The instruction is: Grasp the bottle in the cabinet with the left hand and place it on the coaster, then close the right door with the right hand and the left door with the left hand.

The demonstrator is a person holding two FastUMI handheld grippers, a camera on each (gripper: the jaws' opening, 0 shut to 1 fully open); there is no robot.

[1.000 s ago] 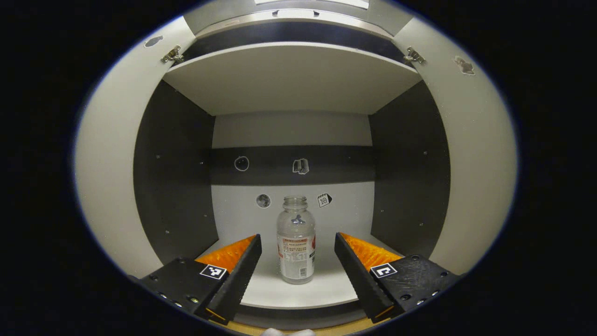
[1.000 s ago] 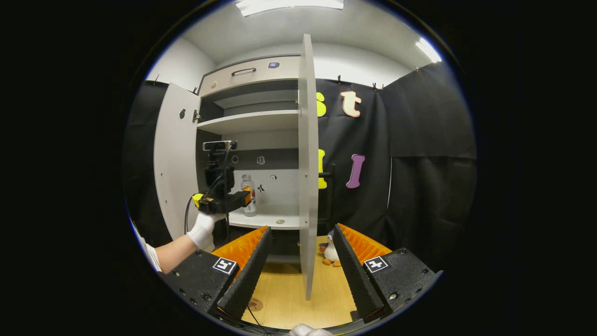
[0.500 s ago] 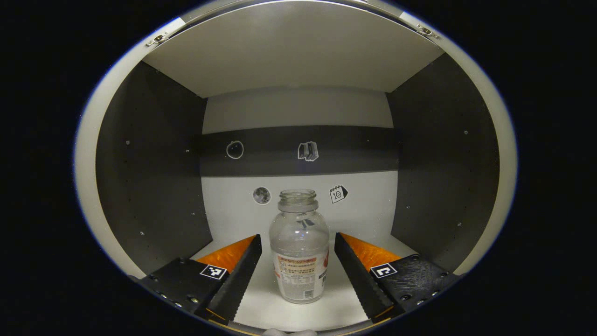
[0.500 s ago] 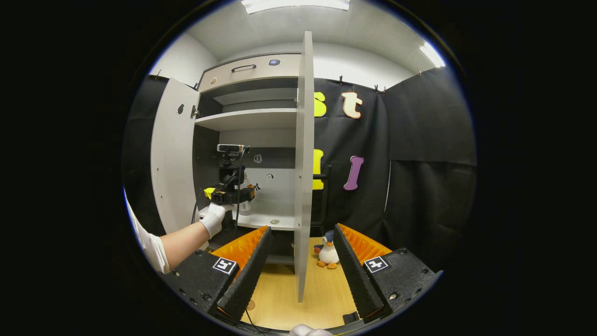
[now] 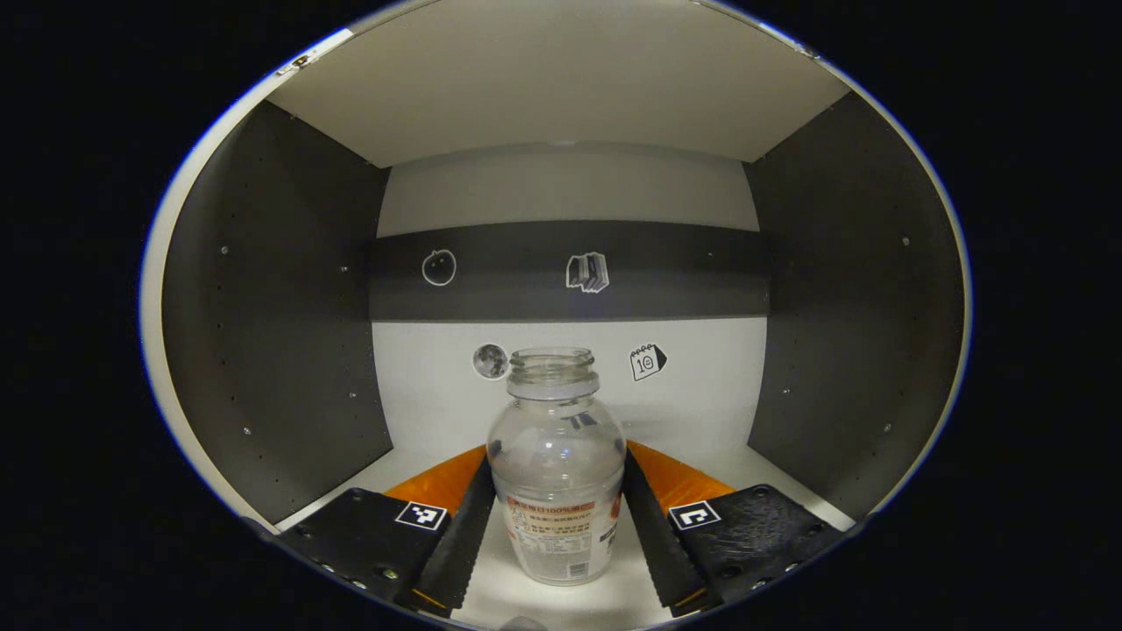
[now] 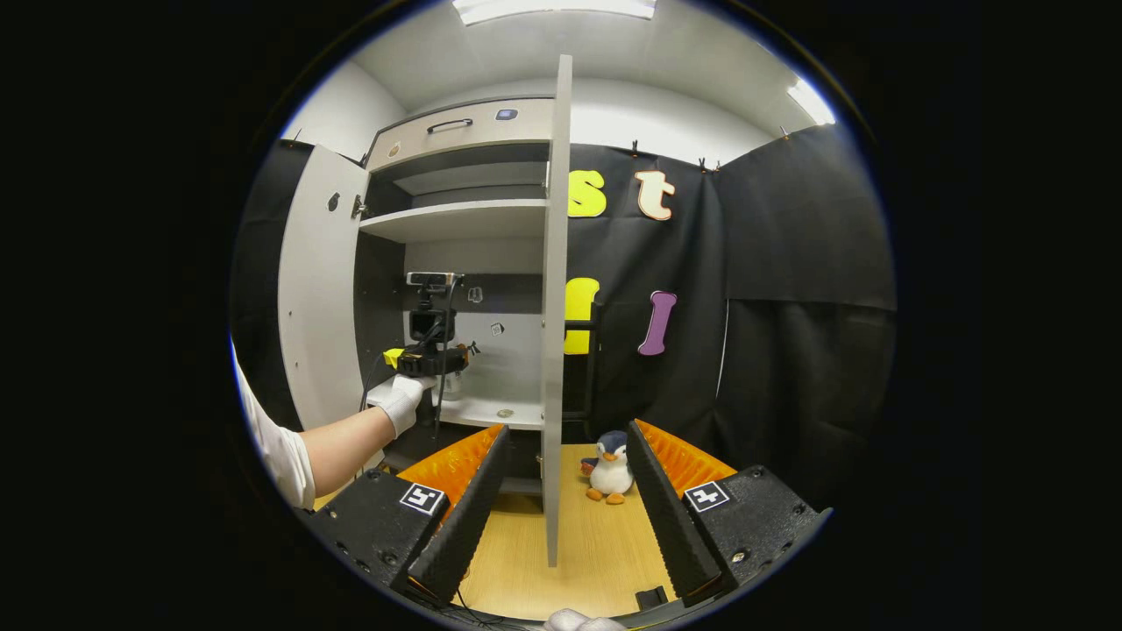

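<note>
A clear, capless bottle (image 5: 557, 473) with a printed label stands upright on the cabinet's white lower shelf (image 5: 701, 421). My left gripper (image 5: 556, 460) is inside the cabinet, its ribbed black fingers (image 5: 463, 535) pressed against the bottle's two sides. In the right gripper view, a white-gloved hand (image 6: 399, 399) holds that left gripper (image 6: 434, 359) at shelf height. My right gripper (image 6: 561, 491) hangs open over the wooden table, with nothing between its fingers. It faces the edge of the open right door (image 6: 552, 333).
The left door (image 6: 316, 298) stands wide open. A small round thing (image 6: 506, 413) lies on the lower shelf near its front. A penguin toy (image 6: 607, 467) sits on the wooden table (image 6: 596, 561) to the right of the right door. Dark side walls close in the shelf bay.
My left gripper has moved deeper into the cabinet and its fingers have closed onto the bottle. The right gripper view has shifted a little, bringing the penguin toy into fuller sight.
</note>
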